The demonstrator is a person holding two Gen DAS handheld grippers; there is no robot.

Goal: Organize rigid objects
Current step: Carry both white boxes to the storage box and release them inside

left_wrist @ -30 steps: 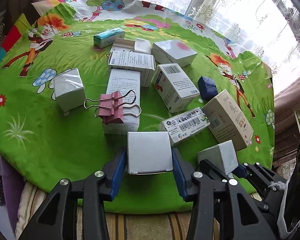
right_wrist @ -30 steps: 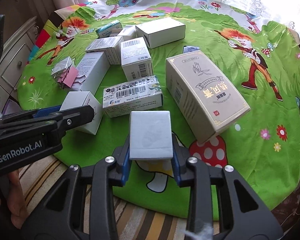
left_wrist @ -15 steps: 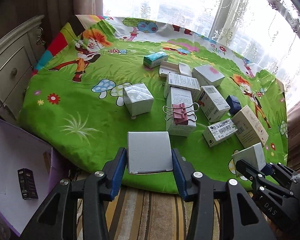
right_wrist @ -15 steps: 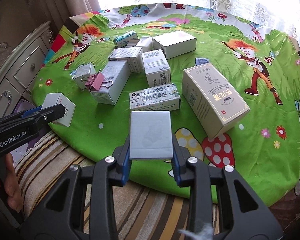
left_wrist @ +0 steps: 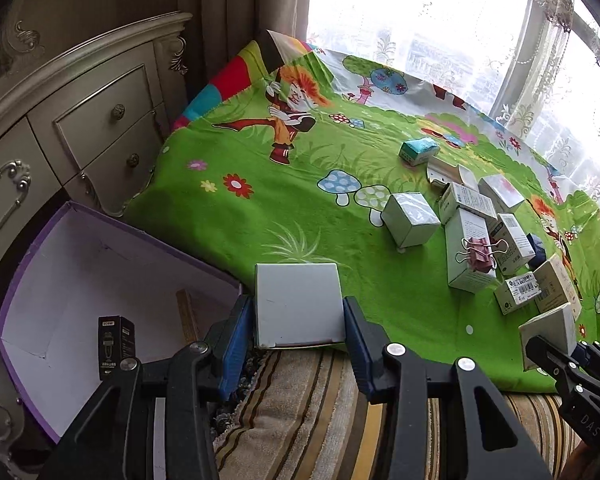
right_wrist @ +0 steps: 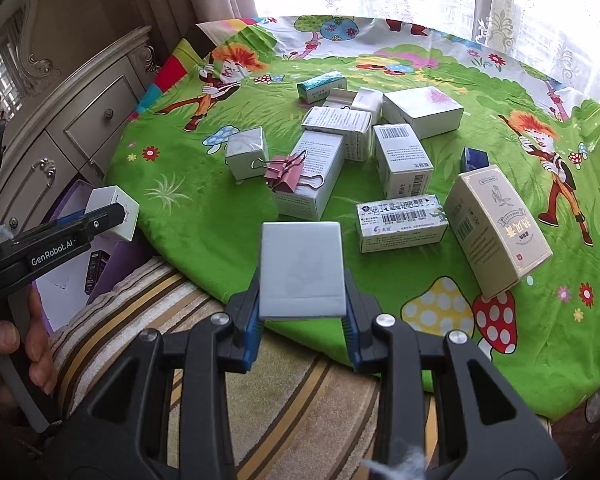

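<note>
A white box [left_wrist: 298, 304] is being held between the blue pads of the left tongs [left_wrist: 299, 322], just past the near-left edge of the tabletop [left_wrist: 260, 216] and beside the open purple storage box [left_wrist: 80, 280] that is standing on the floor. Inside that storage box a small black carton [left_wrist: 115, 346] is being seen upright, with a wooden ruler [left_wrist: 187, 314] lying close to it.

A grey-white box [right_wrist: 302, 270] is being gripped by the right tongs [right_wrist: 303, 322], at the near edge of the tabletop, above a striped seat cushion [right_wrist: 300, 392].

The remaining boxes are being left in a cluster toward the far-right part of the green cartoon cloth: a silver cube [right_wrist: 247, 152] at the left of the group, a tall white carton [right_wrist: 312, 174] lying flat with a pink binder clip [right_wrist: 286, 174] on it, a barcode box [right_wrist: 402, 220] near the edge, a beige carton [right_wrist: 496, 228] to its right, and a teal box [right_wrist: 320, 85] farthest back. A cream dresser [left_wrist: 72, 132] is being seen just beyond the left edge
</note>
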